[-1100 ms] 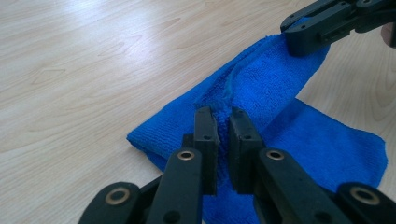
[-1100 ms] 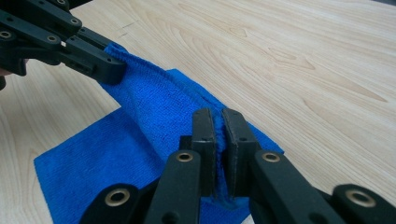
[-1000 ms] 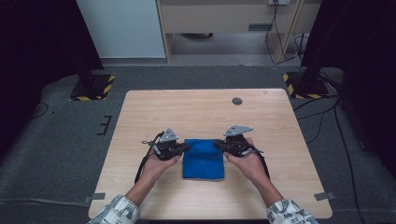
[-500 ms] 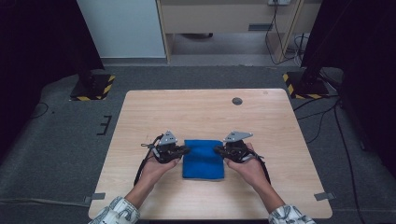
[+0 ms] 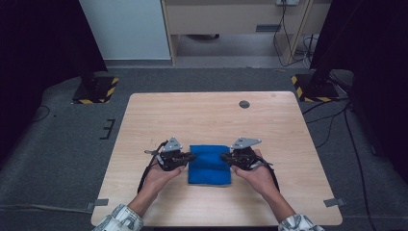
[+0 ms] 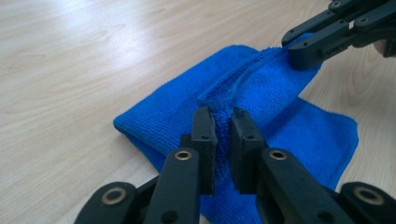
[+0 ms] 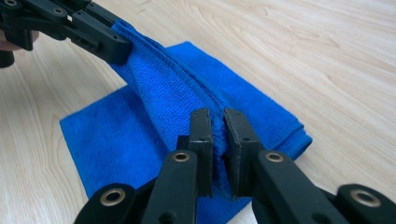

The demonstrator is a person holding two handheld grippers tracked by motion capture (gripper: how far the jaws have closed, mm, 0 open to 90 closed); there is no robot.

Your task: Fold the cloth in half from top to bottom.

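On the wooden table [image 5: 202, 115], 2 grippers, left [image 5: 191, 157] and right [image 5: 224, 157], each pinching the blue cloth [image 5: 209, 168].

A: What is the blue cloth [image 6: 261, 93] made of?
B: Soft, fuzzy microfibre, matt with a ribbed hem.
A: And the tabletop [image 5: 202, 115]?
B: Pale wood grain, smooth, faintly shiny. The jaws look like matt black plastic.

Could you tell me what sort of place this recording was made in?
Probably a lab or recording studio rather than a home: a bare wooden table stands on grey carpet, flanked by stand bases with hazard-striped tape, with cables across the floor.
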